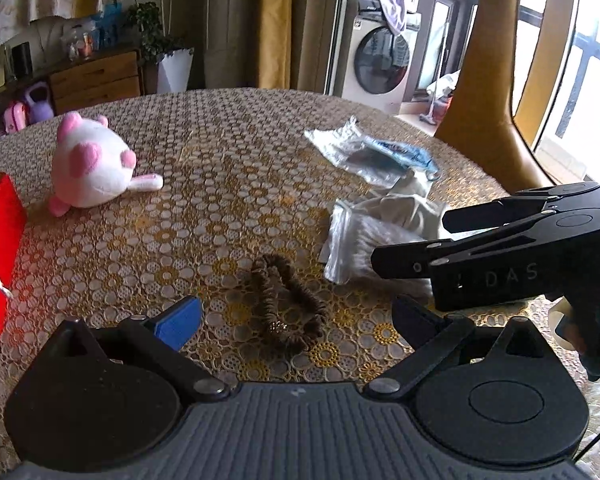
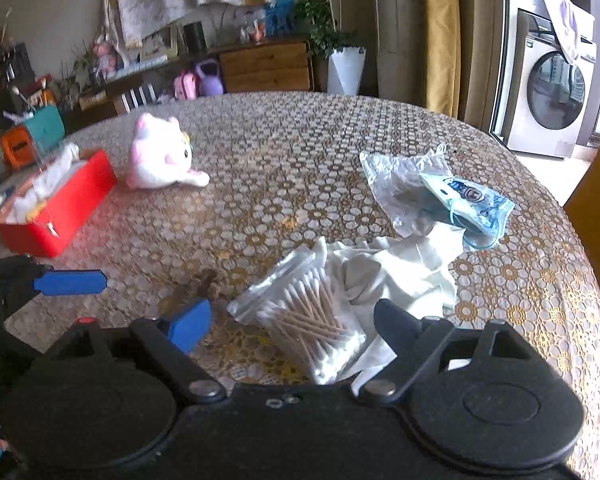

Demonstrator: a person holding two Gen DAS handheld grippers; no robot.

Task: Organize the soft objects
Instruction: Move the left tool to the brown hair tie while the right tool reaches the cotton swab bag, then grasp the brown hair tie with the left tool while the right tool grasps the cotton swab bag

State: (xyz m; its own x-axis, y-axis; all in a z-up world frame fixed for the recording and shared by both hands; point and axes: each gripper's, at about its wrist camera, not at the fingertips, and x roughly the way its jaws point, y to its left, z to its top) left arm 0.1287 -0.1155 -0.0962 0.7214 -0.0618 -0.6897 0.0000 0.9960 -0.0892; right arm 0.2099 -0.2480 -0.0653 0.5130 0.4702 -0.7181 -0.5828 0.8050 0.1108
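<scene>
Between left gripper jaws, brown scrunchie

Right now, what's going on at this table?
A person holds a gripper in each hand over a lace-covered table. The left gripper is open above a brown scrunchie; the right gripper is open over a bag of cotton swabs lying on white cloth. Nothing is gripped yet. A pink-and-white plush toy lies beside a red box, and a bagged face mask lies further back.

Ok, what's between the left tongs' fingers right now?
The brown scrunchie lies on the tablecloth between the open left tongs, untouched, in the left wrist view.
</scene>
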